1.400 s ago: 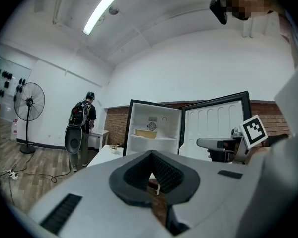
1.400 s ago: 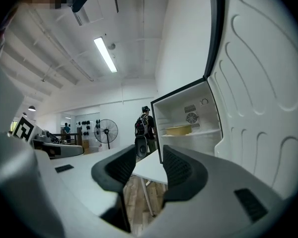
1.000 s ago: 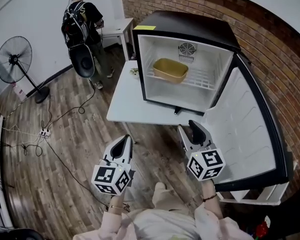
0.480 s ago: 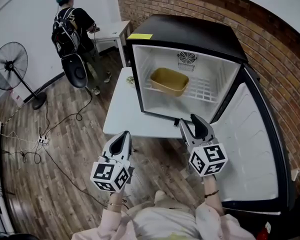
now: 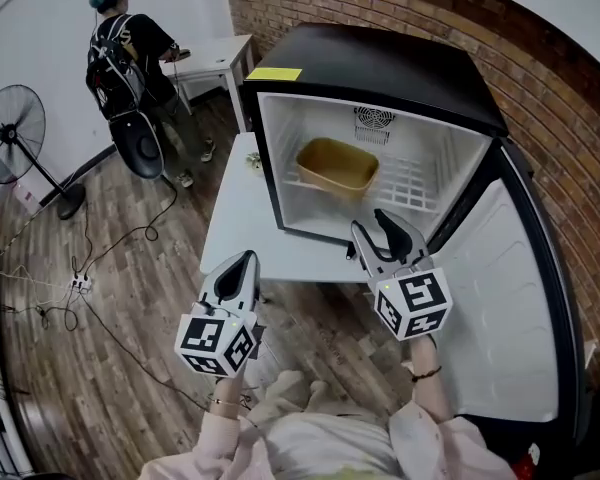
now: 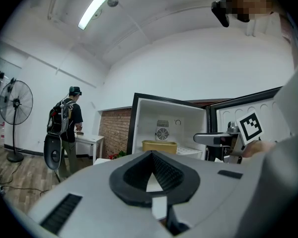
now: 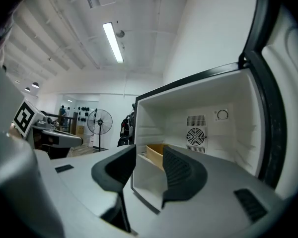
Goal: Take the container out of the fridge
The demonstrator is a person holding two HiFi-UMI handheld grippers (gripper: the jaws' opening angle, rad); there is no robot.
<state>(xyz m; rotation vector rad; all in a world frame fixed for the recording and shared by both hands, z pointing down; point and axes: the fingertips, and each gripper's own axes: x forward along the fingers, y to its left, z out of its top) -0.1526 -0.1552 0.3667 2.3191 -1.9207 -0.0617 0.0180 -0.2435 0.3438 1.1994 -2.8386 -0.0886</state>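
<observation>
A tan, open-topped container [image 5: 335,165] sits on the wire shelf inside the black mini fridge [image 5: 380,66]. The fridge door [image 5: 515,298] is swung wide to the right. My right gripper [image 5: 385,232] is open and empty, just in front of the fridge's lower edge. It points at the container [image 7: 155,154], seen between the jaws of the right gripper [image 7: 149,165]. My left gripper [image 5: 245,263] is shut and empty, lower left, over the floor near the table's front edge. In its own view the left gripper [image 6: 152,155] faces the container [image 6: 159,147].
The fridge stands on a white table [image 5: 235,218]. A person with a backpack [image 5: 128,53] stands at a small white desk [image 5: 218,56] at the back left. A standing fan [image 5: 5,133] and cables [image 5: 80,283] are on the wood floor. A brick wall [image 5: 550,88] runs behind.
Both grippers and the head view have moved closer to the fridge. The right gripper has come up to the fridge's front edge. The container has not moved.
</observation>
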